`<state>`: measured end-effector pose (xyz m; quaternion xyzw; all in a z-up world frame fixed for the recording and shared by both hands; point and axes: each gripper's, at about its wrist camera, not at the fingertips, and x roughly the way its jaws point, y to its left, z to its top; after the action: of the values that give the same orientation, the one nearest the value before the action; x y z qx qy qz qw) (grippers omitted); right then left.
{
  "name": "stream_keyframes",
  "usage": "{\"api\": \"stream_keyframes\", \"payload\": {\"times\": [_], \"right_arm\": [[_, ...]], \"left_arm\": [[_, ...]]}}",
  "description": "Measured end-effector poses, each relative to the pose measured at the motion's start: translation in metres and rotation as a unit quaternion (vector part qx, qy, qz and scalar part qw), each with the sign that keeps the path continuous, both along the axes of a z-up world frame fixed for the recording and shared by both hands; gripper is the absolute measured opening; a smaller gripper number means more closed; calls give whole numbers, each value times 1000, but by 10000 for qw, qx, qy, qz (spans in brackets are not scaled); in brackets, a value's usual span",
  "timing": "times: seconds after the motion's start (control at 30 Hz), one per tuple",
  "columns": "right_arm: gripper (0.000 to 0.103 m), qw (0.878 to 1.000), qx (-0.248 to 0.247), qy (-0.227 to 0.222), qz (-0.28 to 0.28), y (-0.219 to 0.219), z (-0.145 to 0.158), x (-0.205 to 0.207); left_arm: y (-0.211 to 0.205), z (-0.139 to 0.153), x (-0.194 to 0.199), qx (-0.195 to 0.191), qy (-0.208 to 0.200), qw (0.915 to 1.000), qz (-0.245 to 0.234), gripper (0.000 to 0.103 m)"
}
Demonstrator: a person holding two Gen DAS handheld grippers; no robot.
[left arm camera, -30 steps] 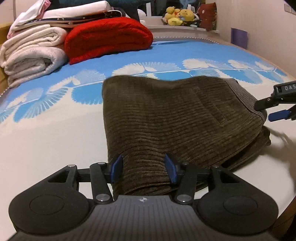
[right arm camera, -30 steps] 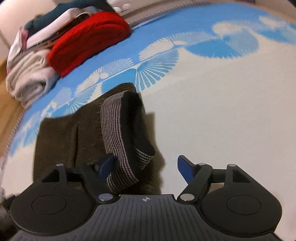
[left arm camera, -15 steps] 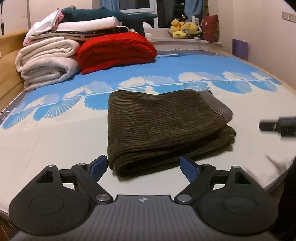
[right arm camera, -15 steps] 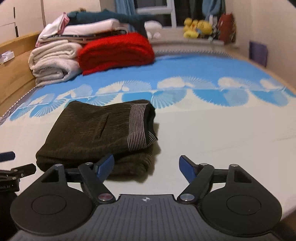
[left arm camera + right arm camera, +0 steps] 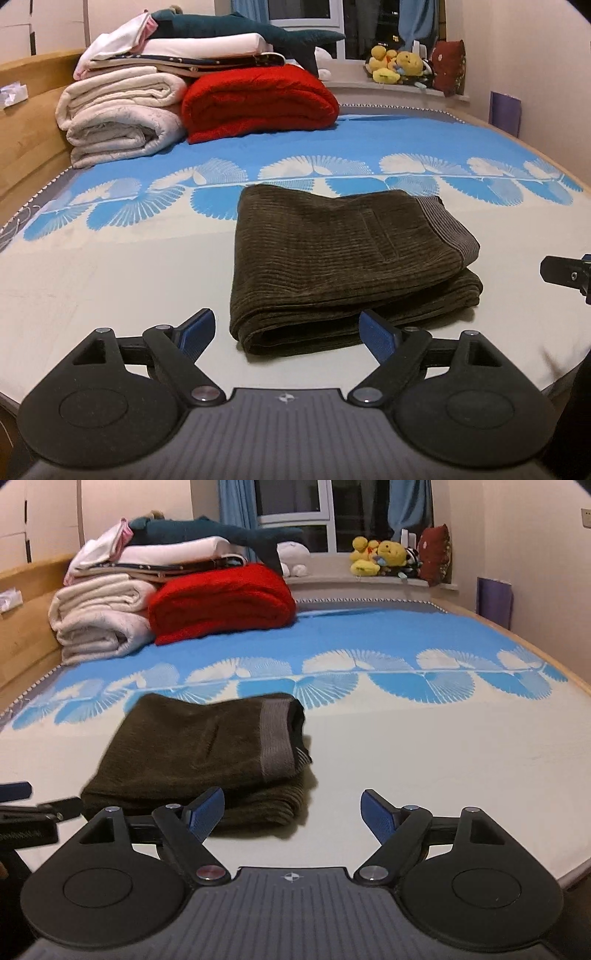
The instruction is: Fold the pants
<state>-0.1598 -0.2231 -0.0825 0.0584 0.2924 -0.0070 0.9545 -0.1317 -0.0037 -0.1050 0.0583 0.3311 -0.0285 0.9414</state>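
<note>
The dark brown corduroy pants [image 5: 343, 258] lie folded in a flat rectangular stack on the bed, grey ribbed waistband on the right side. They also show in the right wrist view [image 5: 207, 753]. My left gripper [image 5: 288, 334] is open and empty, held back from the stack's near edge. My right gripper [image 5: 293, 812] is open and empty, near the stack's right front corner and apart from it. The tip of the right gripper shows at the right edge of the left wrist view [image 5: 565, 271]. The left gripper's tip shows at the left edge of the right wrist view [image 5: 37, 808].
The bed sheet [image 5: 110, 280] is cream near me and blue with white fan patterns further back. A folded red blanket [image 5: 258, 101] and stacked white bedding [image 5: 118, 118] sit at the back left. Plush toys [image 5: 395, 66] stand on the windowsill. A wooden bed frame [image 5: 22, 147] runs along the left.
Both grippers have pulled back from the pants and risen. The left gripper, closed over the stack's near edge a second ago, has opened and let go. The pants lie flat.
</note>
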Motion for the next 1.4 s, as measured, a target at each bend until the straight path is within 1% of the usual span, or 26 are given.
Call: {"api": "stream_keyframes", "payload": {"times": [0.27, 0.37, 0.47, 0.53, 0.63, 0.7, 0.73, 0.83, 0.9, 1.17, 1.4], "right_arm": [[83, 9997, 241, -74, -78, 14, 15, 5], [84, 9995, 291, -31, -79, 23, 14, 11], [84, 9998, 205, -1, 35, 33, 7, 17], [84, 9999, -1, 27, 104, 39, -2, 21], [84, 9995, -136, 287, 47, 42, -13, 32], [84, 9996, -146, 247, 21, 40, -11, 32], [84, 9997, -121, 224, 16, 38, -11, 31], [84, 9992, 20, 401, -54, 33, -16, 32], [84, 9993, 1, 379, -53, 33, -16, 31], [84, 9991, -83, 408, 69, 36, -18, 33], [84, 9991, -92, 396, 72, 36, -17, 31]], "left_arm": [[0, 11, 0, -89, 48, 9999, 67, 89], [4, 5, 1, -202, 171, 9996, 52, 89], [7, -9, 6, -222, 324, 9992, 80, 89], [9, -18, 12, -276, 486, 9983, 184, 89], [13, -22, 22, -487, 640, 9961, 376, 89], [10, -22, 25, -540, 639, 9958, 379, 89], [8, -23, 25, -519, 640, 9960, 348, 89], [-1, -26, 24, -336, 621, 9973, 190, 89], [-3, -26, 23, -288, 581, 9978, 117, 89], [2, -26, 25, -383, 608, 9972, 197, 89], [1, -26, 24, -361, 594, 9974, 169, 89]]}}
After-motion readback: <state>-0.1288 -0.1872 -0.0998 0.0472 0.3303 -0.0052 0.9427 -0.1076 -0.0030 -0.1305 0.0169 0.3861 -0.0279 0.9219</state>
